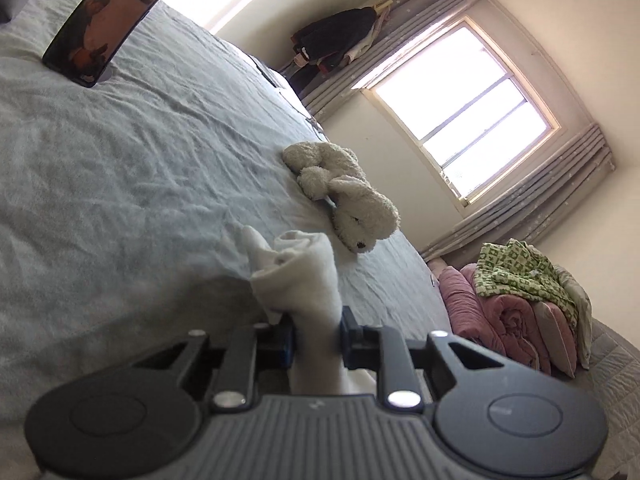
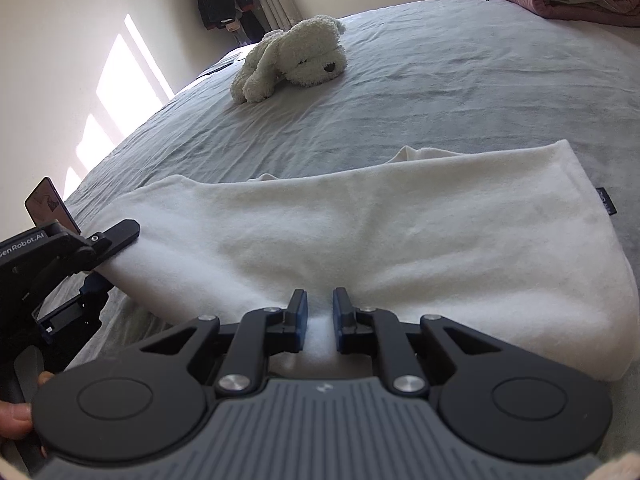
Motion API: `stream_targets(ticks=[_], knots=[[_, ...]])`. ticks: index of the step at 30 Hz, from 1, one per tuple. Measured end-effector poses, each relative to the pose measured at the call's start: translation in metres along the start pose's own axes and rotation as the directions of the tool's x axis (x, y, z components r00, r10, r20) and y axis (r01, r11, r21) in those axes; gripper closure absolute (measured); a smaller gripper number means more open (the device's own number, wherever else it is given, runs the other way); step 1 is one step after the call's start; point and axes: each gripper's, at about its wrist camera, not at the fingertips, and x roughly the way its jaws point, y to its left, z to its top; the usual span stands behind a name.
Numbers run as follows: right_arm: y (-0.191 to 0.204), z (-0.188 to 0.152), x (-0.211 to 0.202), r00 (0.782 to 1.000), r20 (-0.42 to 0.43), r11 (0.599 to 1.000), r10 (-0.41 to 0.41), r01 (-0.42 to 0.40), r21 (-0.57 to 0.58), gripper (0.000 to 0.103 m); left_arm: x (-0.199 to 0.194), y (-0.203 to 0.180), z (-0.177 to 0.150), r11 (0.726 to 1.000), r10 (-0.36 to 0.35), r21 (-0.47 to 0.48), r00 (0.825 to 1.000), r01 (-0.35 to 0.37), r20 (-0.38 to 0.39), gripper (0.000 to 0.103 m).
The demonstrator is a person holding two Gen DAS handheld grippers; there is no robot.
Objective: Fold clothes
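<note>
**Q:** Both grippers sat nearest the lens. What were they doing?

**R:** Each pinched the white garment [image 2: 360, 232]. The right gripper [image 2: 320, 322] had its blue pads nearly together on a ridge of cloth at the near edge. The left gripper [image 1: 316, 340] was clamped on a bunched end, which stood up past its fingers [image 1: 352, 336] in a rumpled tuft.

**Q:** Where did the garment lie?

**R:** Across the grey bed [image 2: 440, 80], spread wide in front of the right gripper, apparently already doubled lengthwise. Its left end rose off the sheet into the left gripper's hold. A plush dog [image 2: 296, 60] lay well beyond it, a phone [image 1: 108, 20] stood propped off to the left, and pink bedding [image 1: 516, 320] was heaped at the far side.

**Q:** How were the hands posed?

**R:** The right one tipped down toward the sheet, low and close to the fabric. The left one pointed flatter and sat rolled to one side, so the room looked tilted in its view. A thumb [image 2: 16, 416] showed at the edge of the right view.

**Q:** What would have made the fold go well?

**R:** My judgement: keep the right pinch as an anchor, carry the left end over with the cloth taut, and line up the edges before letting go. The bunched left grip risked a crooked crease.
</note>
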Motion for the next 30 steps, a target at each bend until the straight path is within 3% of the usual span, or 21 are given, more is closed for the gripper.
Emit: stream_targets(ticks=[5,7,11,16,19,22,24,27,30], knots=[[-0.029,0.004,-0.012,0.994,0.001,0.970,0.111,-0.109,0.219,0.089,-0.008,-0.035,-0.008,0.973,-0.147,0.188,0.988,0.135,0.049,0.082],[-0.044,0.003,-0.019,0.987,0.015,0.935,0.163,-0.159,0.316,0.080,-0.008,-0.049,-0.012,0.949,-0.211,0.249,0.977,0.195,0.036,0.082],[-0.073,0.005,-0.042,0.977,0.093,0.885,0.191,-0.212,0.414,0.076,-0.003,-0.070,-0.028,0.892,-0.327,0.316,0.944,0.323,-0.043,0.082],[-0.107,0.002,-0.068,0.962,0.195,0.797,0.193,-0.270,0.540,0.065,0.008,-0.082,-0.058,0.836,-0.386,0.346,0.905,0.425,-0.180,0.081],[-0.122,0.001,-0.078,0.952,0.238,0.748,0.194,-0.300,0.591,0.060,0.022,-0.088,-0.079,0.802,-0.380,0.351,0.866,0.484,-0.324,0.077],[-0.135,-0.001,-0.084,0.949,0.264,0.703,0.172,-0.306,0.642,0.057,0.032,-0.089,-0.093,0.784,-0.364,0.326,0.817,0.528,-0.446,0.059],[-0.143,-0.005,-0.084,0.952,0.267,0.670,0.152,-0.298,0.680,0.057,0.028,-0.091,-0.096,0.761,-0.379,0.329,0.794,0.559,-0.475,0.053],[-0.151,-0.010,-0.082,0.943,0.287,0.605,0.169,-0.329,0.725,0.056,0.023,-0.095,-0.090,0.727,-0.432,0.289,0.742,0.623,-0.512,0.045],[-0.149,-0.009,-0.083,0.941,0.291,0.601,0.171,-0.333,0.726,0.056,0.018,-0.095,-0.081,0.710,-0.462,0.268,0.719,0.651,-0.519,0.045]])
